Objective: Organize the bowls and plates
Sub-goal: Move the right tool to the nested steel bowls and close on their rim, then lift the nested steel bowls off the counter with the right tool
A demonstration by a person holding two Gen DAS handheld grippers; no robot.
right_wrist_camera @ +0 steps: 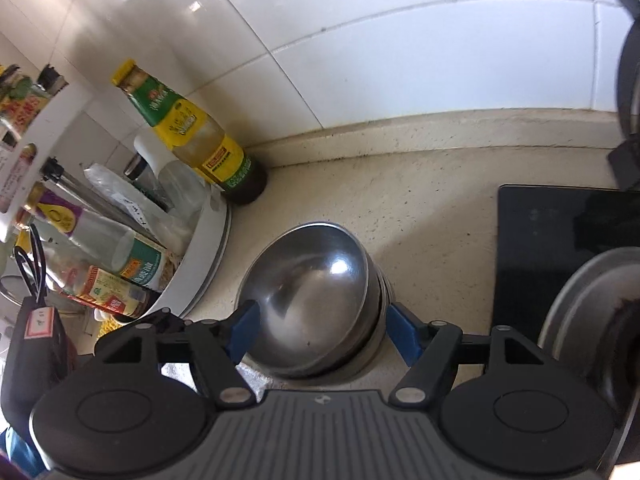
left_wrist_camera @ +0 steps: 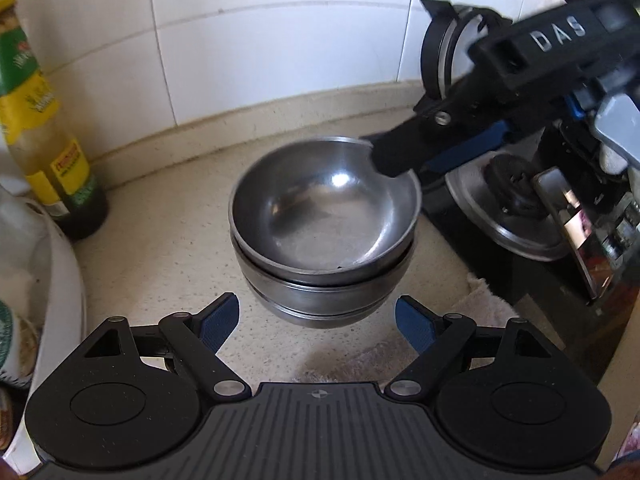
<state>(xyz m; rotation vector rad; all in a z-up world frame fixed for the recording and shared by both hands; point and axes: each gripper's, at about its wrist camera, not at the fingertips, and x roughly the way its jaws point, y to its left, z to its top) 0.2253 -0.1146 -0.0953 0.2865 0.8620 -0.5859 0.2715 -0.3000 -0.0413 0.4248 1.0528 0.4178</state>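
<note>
A stack of several steel bowls (left_wrist_camera: 324, 216) stands on the beige counter, and the top one sits tilted in the stack. My left gripper (left_wrist_camera: 316, 312) is open just in front of the stack, its blue pads to either side of the lowest bowl and touching nothing. My right gripper (right_wrist_camera: 322, 316) reaches in from the right with its jaws wide around the stack (right_wrist_camera: 312, 292). There is a gap at its right pad (right_wrist_camera: 404, 332). In the left wrist view one black fingertip (left_wrist_camera: 386, 158) of the right gripper lies at the top bowl's far right rim.
A yellow-labelled sauce bottle (left_wrist_camera: 40, 128) (right_wrist_camera: 192, 136) stands in the wall corner. Beside it is a round white rack (right_wrist_camera: 200, 256) full of bottles. A black hob (right_wrist_camera: 540, 240) with a steel pot lid (left_wrist_camera: 504, 208) lies to the right, and a white cloth (left_wrist_camera: 480, 300) lies by the stack.
</note>
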